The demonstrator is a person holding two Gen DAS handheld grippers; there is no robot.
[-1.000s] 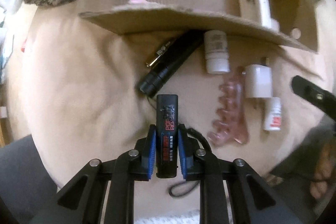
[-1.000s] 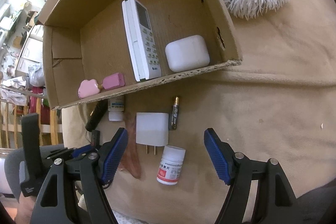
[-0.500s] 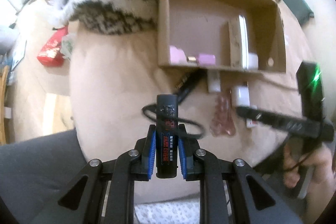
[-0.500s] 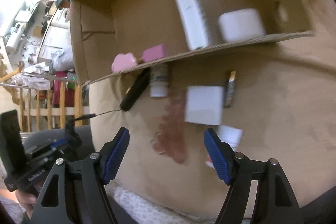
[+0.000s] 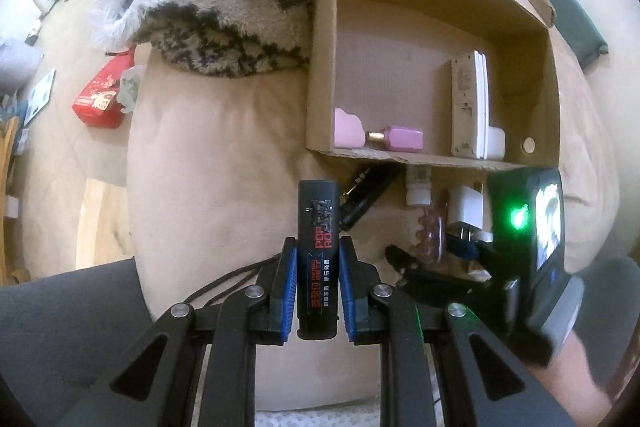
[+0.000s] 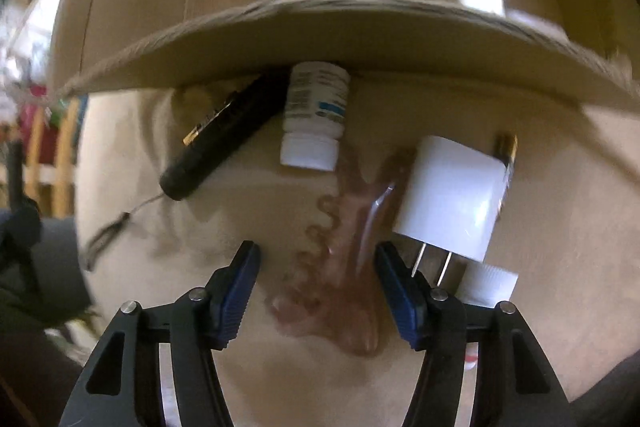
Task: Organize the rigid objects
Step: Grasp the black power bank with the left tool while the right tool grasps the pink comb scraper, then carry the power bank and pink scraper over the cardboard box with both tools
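Nearest the left wrist camera, the left tool [image 5: 318, 291] was clamped on a black stick-shaped device [image 5: 319, 251] with red lettering, held upright and clear of the beige cushion [image 5: 208, 163], probably so it could be carried over the wall of the cardboard box [image 5: 320, 75].

In the right wrist view, the right tool [image 6: 316, 287] pointed down at the cushion with its jaws closing around a pink translucent toe separator [image 6: 344, 267]; the pads did not yet press on it. Just beside it lay a white plug adapter [image 6: 448, 195], a battery [image 6: 506, 155] at its far edge, a white pill bottle [image 6: 314, 119] and a black flashlight [image 6: 224, 139], the last two tucked against the box, apparently waiting to be packed.

Farther off, only the left view looked into the box, showing a pink perfume bottle [image 5: 400, 139], a white remote control [image 5: 468, 107] and a white case [image 5: 495, 143] along its near wall. The right view blurred that interior, but alone showed the separator between the pads.
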